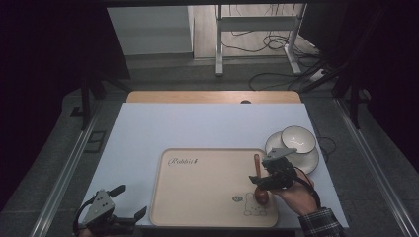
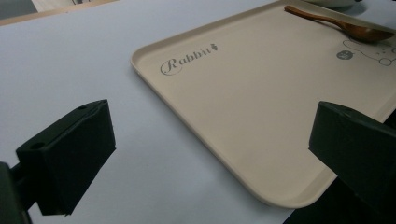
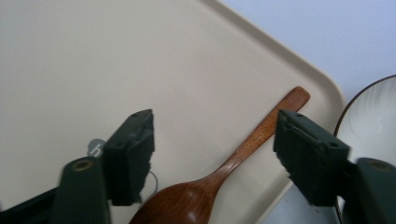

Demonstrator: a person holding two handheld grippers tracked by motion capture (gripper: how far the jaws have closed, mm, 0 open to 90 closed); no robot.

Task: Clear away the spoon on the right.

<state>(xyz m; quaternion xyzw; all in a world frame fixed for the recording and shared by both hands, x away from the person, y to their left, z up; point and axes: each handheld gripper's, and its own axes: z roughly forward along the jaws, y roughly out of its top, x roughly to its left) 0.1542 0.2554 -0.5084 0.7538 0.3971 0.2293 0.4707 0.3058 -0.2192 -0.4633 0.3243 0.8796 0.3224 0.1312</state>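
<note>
Your right gripper [image 1: 261, 183] hovers over the wooden spoon [image 3: 224, 172], jaws apart and not pressing it. The spoon lies flat on the beige tray [image 1: 207, 195], near its right edge, so that placement looks done. 2 bowls [image 1: 292, 145] sit on the desk [image 1: 197, 126] just beside the tray, apparently left to handle. Your left gripper [image 1: 126, 201] waits near the tray's left corner, jaws wide apart and empty.
</note>
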